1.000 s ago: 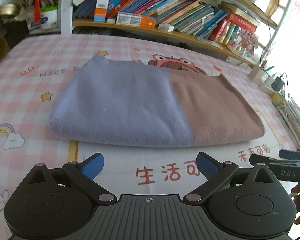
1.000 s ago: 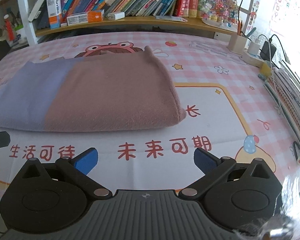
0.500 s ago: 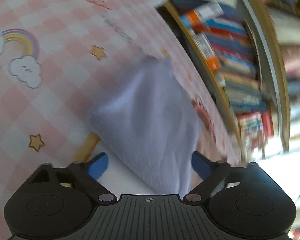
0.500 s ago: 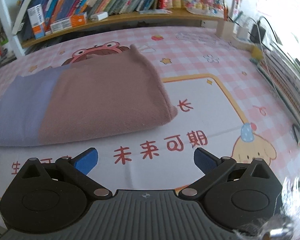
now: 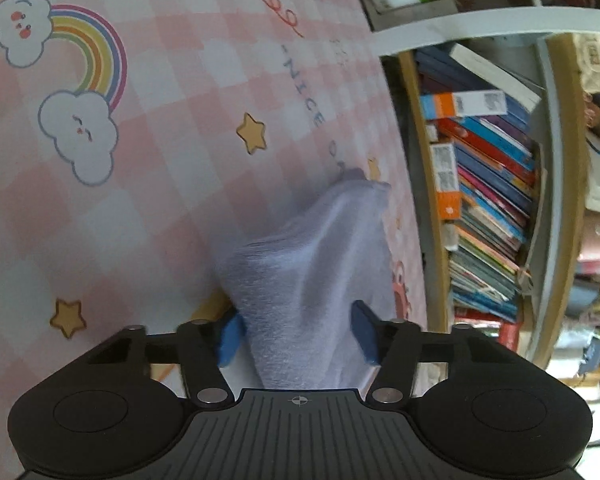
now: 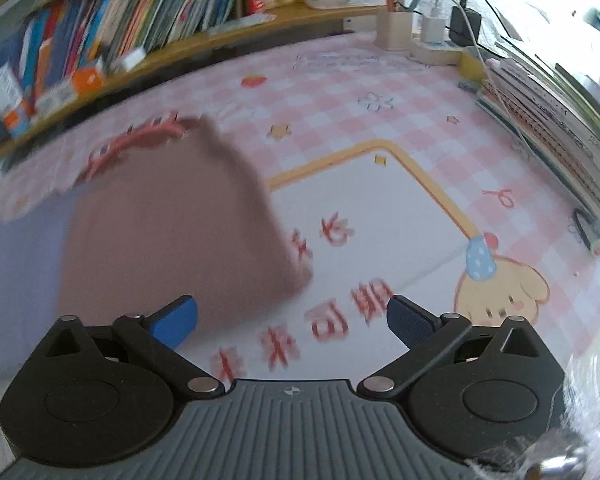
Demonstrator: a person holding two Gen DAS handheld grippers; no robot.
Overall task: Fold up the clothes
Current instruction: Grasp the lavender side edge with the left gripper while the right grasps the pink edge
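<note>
A folded cloth, lavender at one end (image 5: 312, 264) and brown at the other (image 6: 172, 220), lies on the pink checked mat (image 5: 140, 160). My left gripper (image 5: 296, 334) is rolled onto its side and its jaws are closing on the lavender end. The thick folded edge fills the gap, bunches up, and both blue pads touch it. My right gripper (image 6: 292, 316) hovers open over the mat's white printed panel (image 6: 380, 208), at the brown end's near corner. Its left pad overlaps the cloth's edge, and nothing is between the fingers. The right wrist view is blurred.
A bookshelf (image 5: 492, 184) packed with books runs along the far side of the mat. In the right wrist view a stack of books (image 6: 548, 120) lines the right edge, with a charger and power strip (image 6: 440, 36) at the far right corner.
My left gripper rolled onto its side, came in at the lavender end and narrowed its jaws around it. My right gripper shifted right and tilted, staying open.
</note>
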